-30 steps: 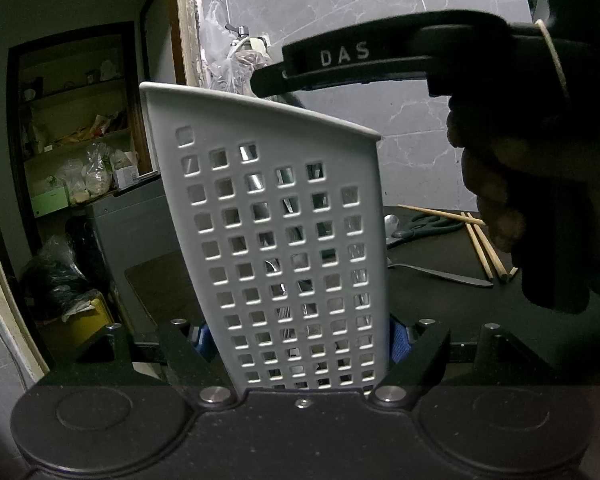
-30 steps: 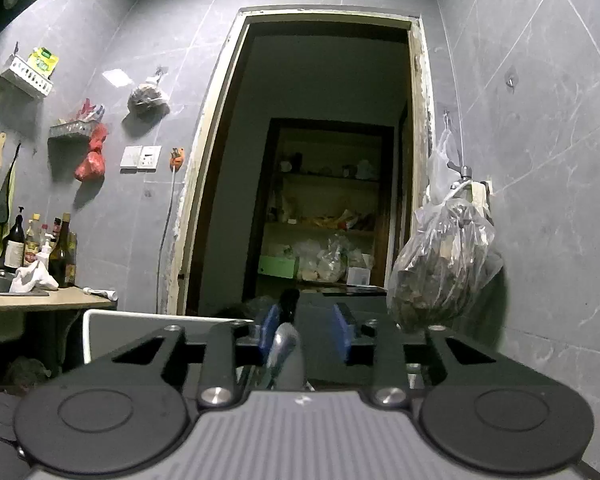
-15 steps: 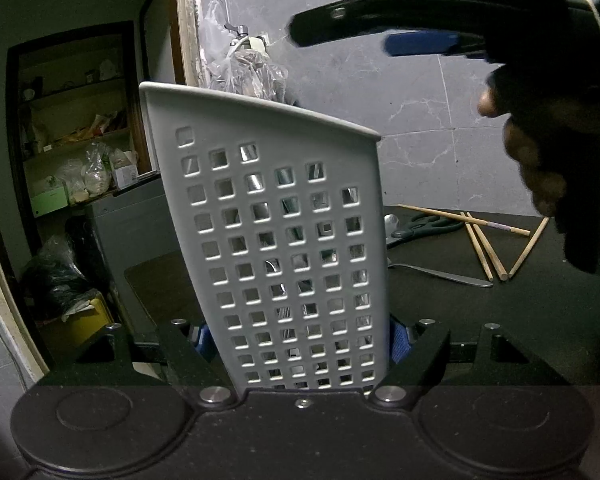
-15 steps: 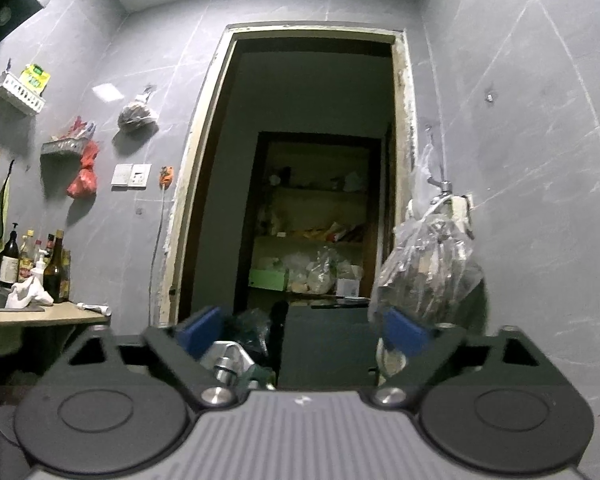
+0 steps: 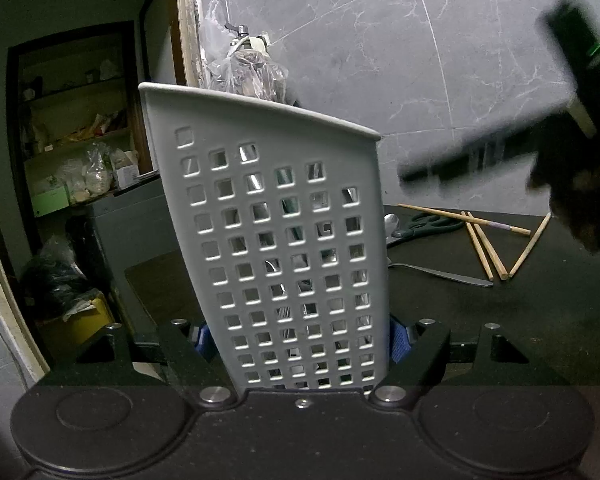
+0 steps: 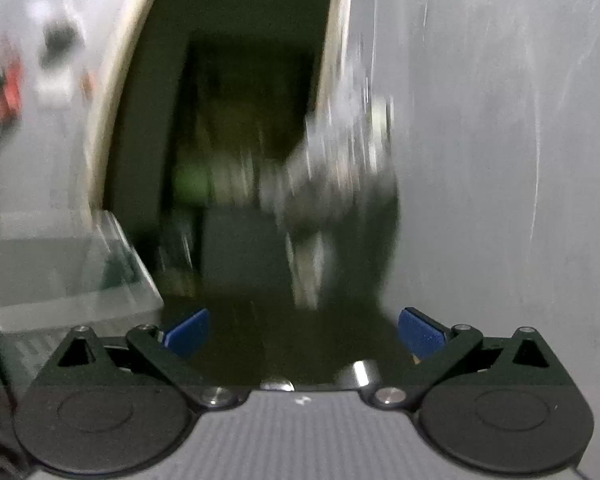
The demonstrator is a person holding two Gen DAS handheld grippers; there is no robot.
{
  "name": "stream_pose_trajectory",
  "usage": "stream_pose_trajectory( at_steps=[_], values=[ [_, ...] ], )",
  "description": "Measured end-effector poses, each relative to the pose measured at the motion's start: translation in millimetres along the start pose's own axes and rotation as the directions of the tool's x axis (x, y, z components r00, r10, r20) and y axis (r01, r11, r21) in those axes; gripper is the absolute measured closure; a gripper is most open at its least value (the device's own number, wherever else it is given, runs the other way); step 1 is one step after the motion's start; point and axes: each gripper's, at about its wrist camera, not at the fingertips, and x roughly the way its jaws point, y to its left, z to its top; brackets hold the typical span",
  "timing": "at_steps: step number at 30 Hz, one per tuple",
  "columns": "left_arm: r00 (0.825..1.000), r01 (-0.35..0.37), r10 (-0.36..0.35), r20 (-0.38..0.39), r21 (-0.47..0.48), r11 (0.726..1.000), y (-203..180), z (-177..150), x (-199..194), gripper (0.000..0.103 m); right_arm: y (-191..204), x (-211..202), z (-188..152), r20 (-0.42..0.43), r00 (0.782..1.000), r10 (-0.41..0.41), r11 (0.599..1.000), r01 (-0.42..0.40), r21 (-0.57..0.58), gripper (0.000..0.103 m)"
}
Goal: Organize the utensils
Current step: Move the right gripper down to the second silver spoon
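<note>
My left gripper (image 5: 300,338) is shut on the white perforated utensil holder (image 5: 284,240), which stands upright and has metal utensils inside, seen through its holes. On the dark table to its right lie several wooden chopsticks (image 5: 486,246), green-handled scissors (image 5: 424,224) and a metal knife (image 5: 440,274). My right gripper (image 6: 302,332) is open and empty, its blue pads (image 6: 188,330) spread wide; it shows blurred at the right of the left wrist view (image 5: 500,152). The holder appears blurred at the left in the right wrist view (image 6: 68,272).
A grey marble-tiled wall (image 5: 420,60) stands behind the table. A plastic bag (image 5: 244,72) hangs from a hook by the doorway. A pantry with shelves (image 5: 72,148) lies beyond the door at the left.
My right gripper opened and let a utensil go above the holder, then moved down and to the right, away from it. The left gripper and holder stayed still.
</note>
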Motion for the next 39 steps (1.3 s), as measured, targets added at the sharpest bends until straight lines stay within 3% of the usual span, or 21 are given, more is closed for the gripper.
stream_pose_trajectory(
  at_steps=[2, 4, 19, 33, 36, 39],
  values=[
    [1.0, 0.0, 0.0, 0.0, 0.0, 1.0, 0, 0, 0, 0.024, -3, 25, -10, -0.181, 0.983, -0.014, 1.0, 0.012, -0.014, 0.0],
    [1.0, 0.0, 0.0, 0.0, 0.001, 1.0, 0, 0, 0, 0.024, -7, 41, -22, -0.283, 0.959, 0.002, 1.0, 0.0, 0.008, 0.0],
    [1.0, -0.002, 0.002, -0.002, 0.006, 1.0, -2, 1, 1, 0.024, -7, 66, -39, -0.348, 0.936, 0.049, 0.999, -0.044, 0.022, 0.002],
    [1.0, -0.003, 0.003, -0.002, 0.007, 1.0, -2, 1, 1, 0.024, -1, 73, -42, -0.385, 0.914, 0.125, 0.992, -0.115, 0.05, 0.037],
    [1.0, -0.003, 0.003, -0.005, 0.008, 1.0, -3, 1, 1, 0.024, -2, 72, -42, -0.384, 0.909, 0.161, 0.987, -0.139, 0.083, 0.052],
    [1.0, -0.003, 0.003, -0.006, 0.009, 1.0, -3, 1, 2, 0.024, -1, 70, -42, -0.38, 0.906, 0.186, 0.982, -0.16, 0.098, 0.075]
  ],
)
